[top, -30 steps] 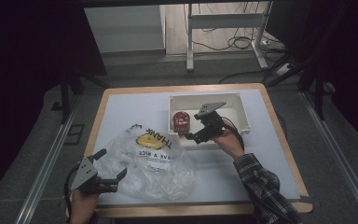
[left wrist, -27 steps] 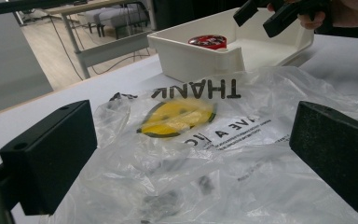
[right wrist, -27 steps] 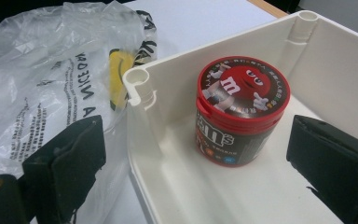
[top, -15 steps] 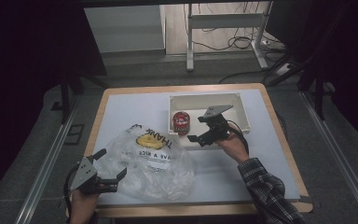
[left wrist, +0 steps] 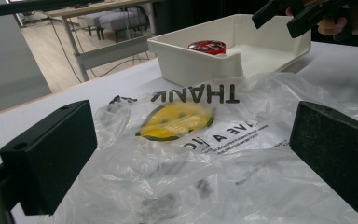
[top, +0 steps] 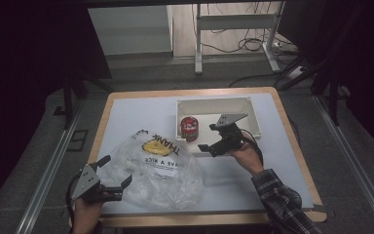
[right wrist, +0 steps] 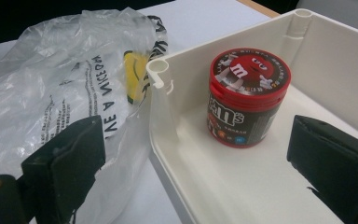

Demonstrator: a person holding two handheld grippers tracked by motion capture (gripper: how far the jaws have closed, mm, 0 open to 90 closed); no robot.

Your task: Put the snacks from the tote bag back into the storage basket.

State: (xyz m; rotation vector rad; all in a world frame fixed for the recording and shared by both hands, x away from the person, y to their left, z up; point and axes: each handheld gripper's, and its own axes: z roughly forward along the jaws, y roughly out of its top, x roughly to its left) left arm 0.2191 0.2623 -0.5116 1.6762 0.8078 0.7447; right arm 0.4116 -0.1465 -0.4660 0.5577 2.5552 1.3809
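The right gripper, jaws wide and holding nothing, hangs at the tray's near edge, right of centre in the high view, aimed at the candy tub. The step looks like a reach for that tub. To do it well, bring the jaws level with the tub's body below the red lid, one each side, clear of the tray's corner post, then close squarely.

The left gripper, at lower left, also stands open, its jaws straddling the bag without pinching it.

The tray holds the tub alone, upright in its left end. The clear bag lies crumpled beside the tray; I cannot tell what is inside.
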